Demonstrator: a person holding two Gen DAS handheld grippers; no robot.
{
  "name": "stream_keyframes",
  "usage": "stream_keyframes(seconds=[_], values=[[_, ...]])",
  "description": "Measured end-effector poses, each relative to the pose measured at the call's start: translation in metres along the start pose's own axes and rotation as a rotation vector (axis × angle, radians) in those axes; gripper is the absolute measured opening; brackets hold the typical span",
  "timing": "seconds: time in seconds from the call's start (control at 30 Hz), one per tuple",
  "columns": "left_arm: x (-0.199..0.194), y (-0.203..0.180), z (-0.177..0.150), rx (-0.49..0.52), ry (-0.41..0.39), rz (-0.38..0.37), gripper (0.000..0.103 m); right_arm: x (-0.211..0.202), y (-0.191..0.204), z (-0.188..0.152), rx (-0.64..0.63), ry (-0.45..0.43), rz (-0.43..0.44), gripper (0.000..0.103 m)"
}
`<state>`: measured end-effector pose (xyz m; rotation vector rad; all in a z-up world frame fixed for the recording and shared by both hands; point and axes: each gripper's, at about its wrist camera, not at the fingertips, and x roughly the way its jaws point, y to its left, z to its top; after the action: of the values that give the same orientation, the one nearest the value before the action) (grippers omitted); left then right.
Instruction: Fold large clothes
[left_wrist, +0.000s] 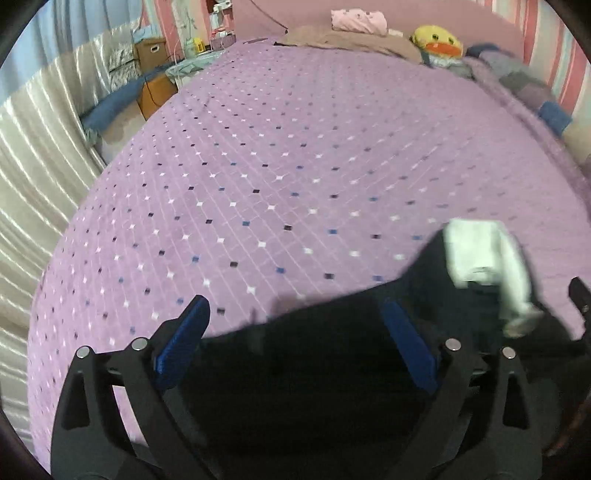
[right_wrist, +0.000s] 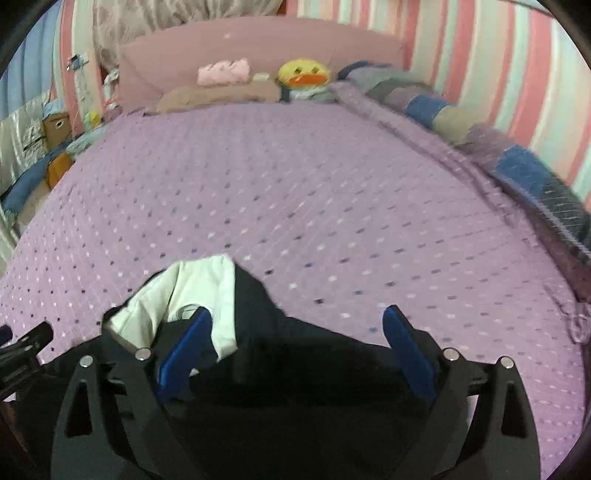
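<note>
left claw: the left gripper (left_wrist: 295, 328) has its jaws spread wide, nothing pinched. The dark garment (left_wrist: 314, 369) sits right under and between the blue pads (left_wrist: 184, 343), so it's hovering over the cloth, not holding it.

right claw: same deal, the right gripper (right_wrist: 297, 336) is released and wide apart, with the dark garment (right_wrist: 303, 369) bunched below it. Its left pad is just beside the white lining (right_wrist: 199, 295).

where the clothes are: a dark heap at the near edge of the purple bedspread (left_wrist: 277, 166), right at both claws. The white lining (left_wrist: 480, 258) is flipped up ahead and to the right of the left claw, ahead and to the left of the right one. So it's between the two.

state of the fold: honestly looks barely started to me, it's a lump, not spread flat.

risk 1: the fabric is so dark I can't make out edges or layers. Closing here could easily grab several layers, or a random fold instead of a hem or corner.

risk 2: that flipped-out white bit could get pinched along with the outer cloth, and then the fold comes out twisted.

risk 3: the claws are close together (each one's tip shows in the other's view), so lifting from here probably drags a bundle instead of stretching it.

risk 4: the heap is at the bed's near edge, so a sloppy tug might slide it off.
</note>
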<state>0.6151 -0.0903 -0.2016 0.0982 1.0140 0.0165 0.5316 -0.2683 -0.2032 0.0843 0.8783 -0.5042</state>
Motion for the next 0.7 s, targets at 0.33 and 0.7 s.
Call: stream_keyframes(seconds=[0.33,0.7], values=[[0.024,0.026,-0.056,-0.093,-0.146,-0.108,0.096,0.047,-0.036,-0.031,0.109,-0.036,0.099,0.098],[0.043,0.030,-0.057,-0.115,-0.206,-0.177,0.100,0.061,-0.032,-0.042,0.119,-0.102,0.162,0.101]])
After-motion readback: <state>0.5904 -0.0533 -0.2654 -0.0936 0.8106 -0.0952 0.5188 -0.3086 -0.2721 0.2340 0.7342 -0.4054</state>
